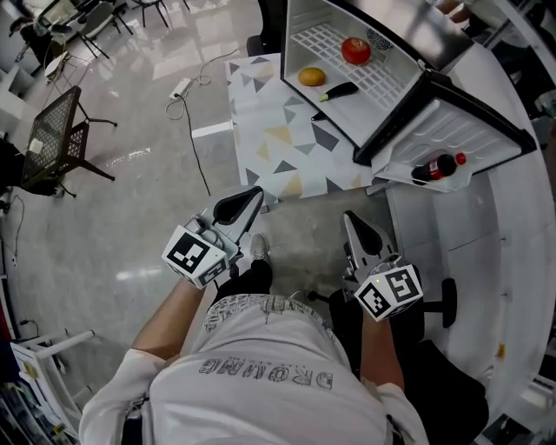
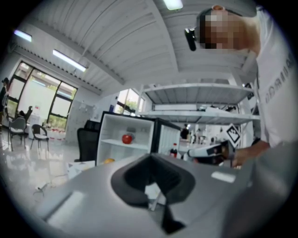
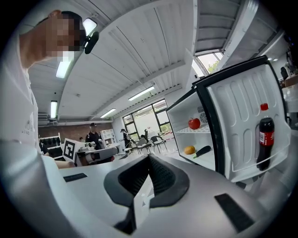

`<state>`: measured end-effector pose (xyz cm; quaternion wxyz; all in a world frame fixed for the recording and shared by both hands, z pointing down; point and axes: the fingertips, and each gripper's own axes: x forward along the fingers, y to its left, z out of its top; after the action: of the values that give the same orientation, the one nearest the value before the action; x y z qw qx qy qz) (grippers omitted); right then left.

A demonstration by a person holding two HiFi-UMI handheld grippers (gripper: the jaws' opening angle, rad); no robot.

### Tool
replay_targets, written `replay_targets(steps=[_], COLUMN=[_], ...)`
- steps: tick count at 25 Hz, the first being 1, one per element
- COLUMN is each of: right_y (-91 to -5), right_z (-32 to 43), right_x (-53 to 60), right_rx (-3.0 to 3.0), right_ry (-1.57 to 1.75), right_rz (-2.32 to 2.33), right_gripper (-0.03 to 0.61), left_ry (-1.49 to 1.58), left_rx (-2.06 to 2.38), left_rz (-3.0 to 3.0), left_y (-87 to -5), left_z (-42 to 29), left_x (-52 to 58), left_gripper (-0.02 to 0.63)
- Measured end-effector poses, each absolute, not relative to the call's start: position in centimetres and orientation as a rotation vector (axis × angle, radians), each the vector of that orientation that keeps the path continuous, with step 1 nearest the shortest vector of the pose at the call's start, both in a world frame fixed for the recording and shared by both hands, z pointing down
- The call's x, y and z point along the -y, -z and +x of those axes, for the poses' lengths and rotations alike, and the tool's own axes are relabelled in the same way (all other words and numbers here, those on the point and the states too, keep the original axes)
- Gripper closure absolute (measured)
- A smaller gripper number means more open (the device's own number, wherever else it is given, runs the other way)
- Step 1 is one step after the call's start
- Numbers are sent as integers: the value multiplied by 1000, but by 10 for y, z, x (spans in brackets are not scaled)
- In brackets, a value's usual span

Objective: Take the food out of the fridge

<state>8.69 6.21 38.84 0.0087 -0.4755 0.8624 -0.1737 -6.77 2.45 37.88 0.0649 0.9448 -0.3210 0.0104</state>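
We hold one hand-held gripper in each hand, both at waist level and both pointing toward the open fridge (image 1: 347,17).

Left hand-held gripper (image 1: 243,204): the jaws are fully closed. The left gripper view shows the two black pads meeting at their tips with nothing between them.

Right hand-held gripper (image 1: 358,228): the jaws are likewise closed and empty. In the right gripper view the pads touch at the tips.

The two hand-held grippers are apart from each other, side by side, and neither touches any object.

Location of the food:
- A red round fruit (image 1: 355,50) sits on the wire shelf inside the fridge, well ahead of both hand-held grippers.
- An orange (image 1: 312,76) lies on the level below that shelf, also well ahead.
- A dark, long vegetable (image 1: 339,90) lies just beside the orange on the same level, on the side nearer the door.
- A dark bottle with a red cap (image 1: 437,167) stands in the rack of the open door (image 1: 452,122), ahead and to the right of the right hand-held gripper.

A surface with a triangle pattern (image 1: 278,130) lies ahead of the left hand-held gripper, between it and the fridge opening. A black mesh chair (image 1: 52,139) stands on the floor far to the left of the left hand-held gripper.
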Motion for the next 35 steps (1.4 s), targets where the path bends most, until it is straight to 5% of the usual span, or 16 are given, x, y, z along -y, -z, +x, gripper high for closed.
replay_targets(steps=[35], right_y=[-369], right_z=[36], right_x=[121], right_rx=[-2595], right_ry=[523], right_rz=[-1652], right_gripper=[580], left_ry=[-3], left_rx=[713], left_rz=[2920], left_y=[-368], left_z=[-87], left_x=[172], left_gripper=[607])
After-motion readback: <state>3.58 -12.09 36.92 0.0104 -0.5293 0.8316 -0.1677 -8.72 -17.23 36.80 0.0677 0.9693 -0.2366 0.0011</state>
